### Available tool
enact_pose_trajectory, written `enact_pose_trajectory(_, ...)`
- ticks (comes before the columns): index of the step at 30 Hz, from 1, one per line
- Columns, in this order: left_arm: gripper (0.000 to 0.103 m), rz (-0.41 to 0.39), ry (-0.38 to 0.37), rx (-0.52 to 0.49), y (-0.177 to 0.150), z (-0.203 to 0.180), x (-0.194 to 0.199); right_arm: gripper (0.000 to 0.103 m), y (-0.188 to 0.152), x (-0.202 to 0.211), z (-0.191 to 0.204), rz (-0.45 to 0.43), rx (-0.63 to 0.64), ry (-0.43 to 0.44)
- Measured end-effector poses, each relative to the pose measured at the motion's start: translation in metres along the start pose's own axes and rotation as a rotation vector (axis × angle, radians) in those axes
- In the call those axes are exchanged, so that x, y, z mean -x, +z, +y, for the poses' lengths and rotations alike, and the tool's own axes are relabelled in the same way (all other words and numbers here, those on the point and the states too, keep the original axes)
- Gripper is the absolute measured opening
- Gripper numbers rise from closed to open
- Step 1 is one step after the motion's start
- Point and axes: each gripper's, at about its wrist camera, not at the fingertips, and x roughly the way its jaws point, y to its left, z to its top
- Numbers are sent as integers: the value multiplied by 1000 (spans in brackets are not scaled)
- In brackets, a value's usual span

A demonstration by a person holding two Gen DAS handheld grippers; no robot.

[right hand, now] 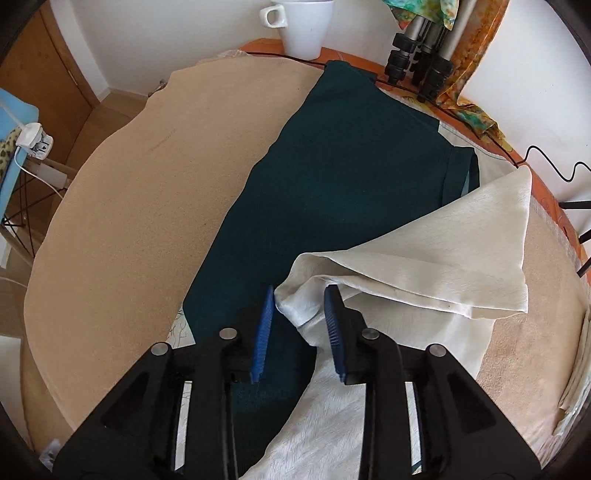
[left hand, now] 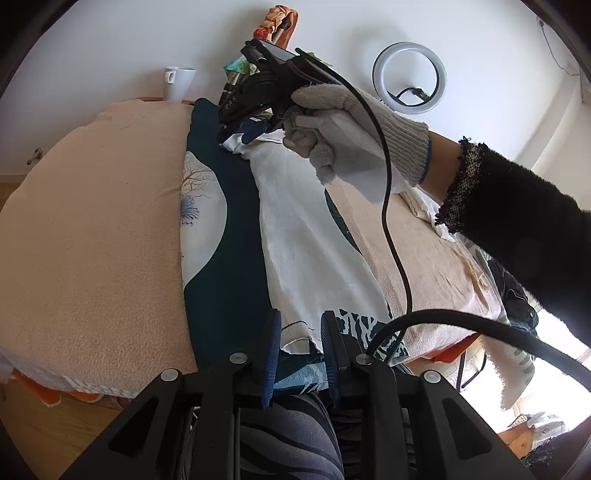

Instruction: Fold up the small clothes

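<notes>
A dark teal garment with a white tree print (left hand: 218, 206) lies along a beige towel-covered table (left hand: 96, 240); its cream inner side (left hand: 303, 240) is folded up over it. My left gripper (left hand: 298, 325) is open around the garment's near hem. My right gripper (right hand: 300, 295) is open, with a bunched cream fold (right hand: 306, 291) between its fingers; the left wrist view shows it (left hand: 255, 127) at the garment's far end, held by a gloved hand (left hand: 354, 125). The plain teal panel (right hand: 332, 166) stretches ahead of it.
A white mug (right hand: 303, 26) stands at the table's far edge beside tripod legs (right hand: 417, 70) and a colourful cloth (right hand: 469, 107). A ring light (left hand: 408, 75) hangs on the wall. A black cable (left hand: 391, 229) crosses above the table. More cloths lie at the right (left hand: 517, 295).
</notes>
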Motion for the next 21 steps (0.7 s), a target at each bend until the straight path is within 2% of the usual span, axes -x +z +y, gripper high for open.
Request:
enact_pose_trajectory(4,22,-36,77,-17,6,13,20,47,-17,48,-29,-109,-72,182)
enact_pose_trajectory(5,22,-45,95,-17,8,17,24,47,-20,60,-40,-143,-99,191)
enact_pose_trajectory(8,22,-71,148,-5,14,30,37,49,-28,83,-82,-217,-183,127)
enact_pose_trajectory(10,23,-91,188,-10,16,37,45,50,-30,82,-111,-220,-251,76)
enact_pose_trajectory(15,23,-108,280,-20,22,48,53,51,-31,61,-166,-191,-386,61)
enact_pose_trajectory(21,23,-110,289,-11,23,48,52,51,-29,35,-184,-138,-448,140)
